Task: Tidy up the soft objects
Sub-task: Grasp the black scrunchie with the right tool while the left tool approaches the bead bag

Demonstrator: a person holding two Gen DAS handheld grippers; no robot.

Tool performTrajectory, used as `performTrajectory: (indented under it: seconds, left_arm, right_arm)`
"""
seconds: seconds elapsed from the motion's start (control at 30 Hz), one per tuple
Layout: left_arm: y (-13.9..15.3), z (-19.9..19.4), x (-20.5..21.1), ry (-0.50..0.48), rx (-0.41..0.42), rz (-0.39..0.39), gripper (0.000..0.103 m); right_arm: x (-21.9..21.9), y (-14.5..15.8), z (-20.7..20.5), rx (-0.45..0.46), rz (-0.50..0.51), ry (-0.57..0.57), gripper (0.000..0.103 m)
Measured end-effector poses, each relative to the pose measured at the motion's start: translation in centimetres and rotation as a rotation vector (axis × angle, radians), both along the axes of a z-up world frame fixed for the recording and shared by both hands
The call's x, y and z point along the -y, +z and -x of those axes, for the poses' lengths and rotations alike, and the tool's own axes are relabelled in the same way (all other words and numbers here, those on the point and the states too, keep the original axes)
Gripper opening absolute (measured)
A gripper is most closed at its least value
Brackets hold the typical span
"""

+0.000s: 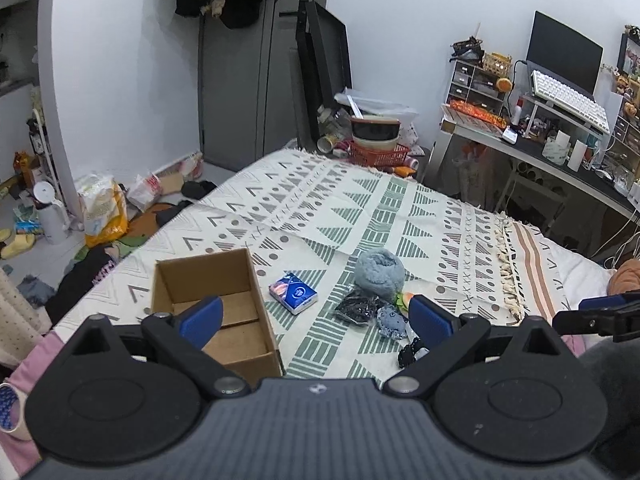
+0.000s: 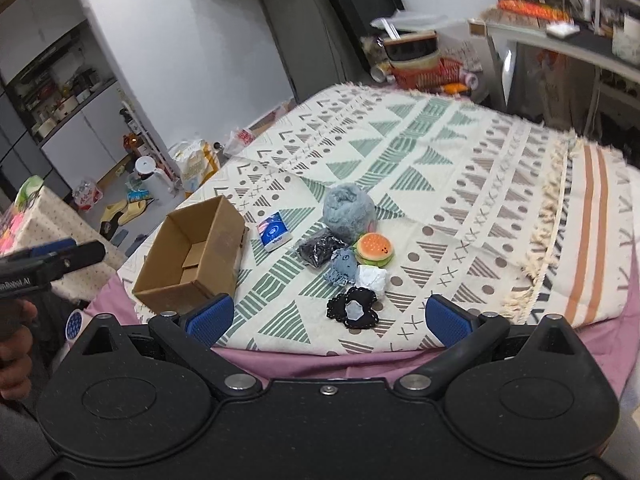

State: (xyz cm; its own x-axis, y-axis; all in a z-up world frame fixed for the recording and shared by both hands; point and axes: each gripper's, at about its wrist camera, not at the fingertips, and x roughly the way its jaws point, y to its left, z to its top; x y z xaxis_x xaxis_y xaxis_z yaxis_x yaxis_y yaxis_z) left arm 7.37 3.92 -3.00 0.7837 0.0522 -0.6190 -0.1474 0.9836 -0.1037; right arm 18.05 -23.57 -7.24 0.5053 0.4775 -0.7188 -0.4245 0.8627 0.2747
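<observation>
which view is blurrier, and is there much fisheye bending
The right wrist view is blurrier: the desk and red basket at the back smear, though the cardboard box stays fairly crisp. The left wrist view is sharp throughout, keyboard included. Both bend strongly: the white wall edge curves in each.

Brown cardboard box (image 2: pixel 188 256), fluffy grey-blue ball (image 2: pixel 348 212), orange-and-green burger plush (image 2: pixel 375 249), green-triangle-patterned cream blanket (image 2: pixel 460 184).

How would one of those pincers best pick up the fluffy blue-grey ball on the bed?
Probably from above, pinching the fluffy blue-grey ball across its rounded middle. It stands taller than its neighbours, so its top is free, while the burger toy and black packet crowd its near side. The right hand-held gripper is open.
</observation>
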Motion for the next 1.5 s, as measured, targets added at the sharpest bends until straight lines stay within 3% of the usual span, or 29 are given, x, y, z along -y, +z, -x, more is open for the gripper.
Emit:
performTrajectory:
  seconds: [0.17,0.27,0.47,0.6,0.73,0.97,1.3,1.37,1.5]
  left_arm:
    - [-1.8,-3.7,-0.8,-0.012,-0.047,0.021,0.098]
    - [-2.9,-6.2,-0.9,-0.032,-0.075,0.032,0.098]
    - [-5.5,-10.9,0.1,-0.097,-0.112,0.036,0.096]
    - [-6.8,-13.6,0.3,-0.122,-0.139,0.093,0.096]
    - [-8.3,-16.3,0.4,-0.148,-0.172,0.093,0.096]
    - [-13.0,-20.3,0.8,-0.196,-0.27,0.078,0.094]
    - [-20.2,-24.8,0.8,-0.243,-0.426,0.149,0.089]
    - [-20.9,-25.5,1.1,-0.25,-0.454,0.141,0.089]
    - [-22.2,-26.5,1.3,-0.228,-0.489,0.153,0.089]
  right_arm:
    - [0.0,0.0,-2.6,-0.05,-0.044,-0.05,0.103]
    - [-0.8,-0.6,-4.3,-0.058,-0.019,-0.067,0.103]
    - [-1.7,-4.8,-7.8,-0.16,0.008,-0.109,0.103]
    - [-2.6,-6.4,-9.4,-0.192,0.03,-0.119,0.102]
    - [-3.0,-8.3,-10.5,-0.241,0.035,-0.139,0.097]
    - [-5.6,-12.4,-12.4,-0.319,0.095,-0.119,0.076]
    - [-9.3,-18.4,-14.6,-0.488,0.245,-0.119,0.06]
    - [-9.4,-19.2,-15.0,-0.537,0.243,-0.125,0.043]
    - [-9.5,-20.6,-15.4,-0.581,0.251,-0.095,0.033]
